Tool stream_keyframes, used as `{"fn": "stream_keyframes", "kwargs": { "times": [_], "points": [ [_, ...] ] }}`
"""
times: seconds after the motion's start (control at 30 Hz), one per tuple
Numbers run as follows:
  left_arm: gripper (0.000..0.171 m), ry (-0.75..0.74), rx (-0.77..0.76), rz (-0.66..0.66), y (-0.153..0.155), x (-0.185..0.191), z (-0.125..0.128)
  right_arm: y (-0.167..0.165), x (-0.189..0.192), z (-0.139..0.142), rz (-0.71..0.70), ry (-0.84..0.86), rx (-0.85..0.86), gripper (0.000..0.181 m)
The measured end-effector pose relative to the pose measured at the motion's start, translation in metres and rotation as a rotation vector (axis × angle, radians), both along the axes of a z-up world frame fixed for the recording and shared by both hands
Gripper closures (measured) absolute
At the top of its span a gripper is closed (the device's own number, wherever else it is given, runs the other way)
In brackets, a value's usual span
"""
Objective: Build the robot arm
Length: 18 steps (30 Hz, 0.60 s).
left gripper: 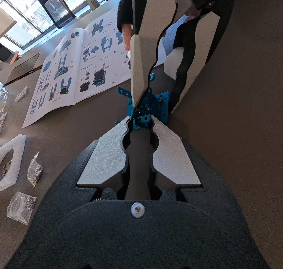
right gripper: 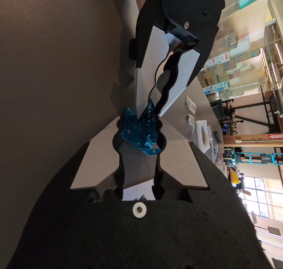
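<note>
A blue metal bracket assembly [left gripper: 154, 106] with rows of holes and small screws rests on the brown table [left gripper: 229, 123]. My left gripper [left gripper: 141, 118] comes in from below and is shut on a small blue tab at the assembly's near edge. My right gripper [left gripper: 153, 107] reaches down from above with one finger on each side of the assembly. In the right wrist view the assembly [right gripper: 137, 131] sits between my right gripper's tips [right gripper: 138, 120], touching both. The left gripper [right gripper: 149, 116] pinches its far part from above.
An open instruction booklet [left gripper: 85, 62] lies left of the assembly. Clear bags of screws [left gripper: 34, 169] and a white foam frame [left gripper: 13, 159] lie at the left edge. A grey box [left gripper: 21, 68] and a black stand [left gripper: 56, 7] sit farther back. The bags [right gripper: 191, 103] and foam [right gripper: 202, 134] also show in the right wrist view. Only a small space, under 4 cm, lies between the two pairs of fingers.
</note>
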State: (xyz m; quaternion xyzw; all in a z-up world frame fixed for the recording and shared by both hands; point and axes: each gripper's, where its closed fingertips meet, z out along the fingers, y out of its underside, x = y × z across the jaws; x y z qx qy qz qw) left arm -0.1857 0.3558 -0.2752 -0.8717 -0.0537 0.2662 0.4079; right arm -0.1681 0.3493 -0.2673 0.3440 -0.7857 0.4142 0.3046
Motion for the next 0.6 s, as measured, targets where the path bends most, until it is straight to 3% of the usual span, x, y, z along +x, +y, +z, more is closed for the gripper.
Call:
{"fn": "stream_keyframes", "kwargs": {
  "times": [0.6],
  "points": [
    [0.153, 0.011, -0.005, 0.000, -0.0008, -0.0004, -0.0003, 0.0022, -0.0014, -0.0024, -0.030, -0.018, 0.026, 0.143]
  ]
}}
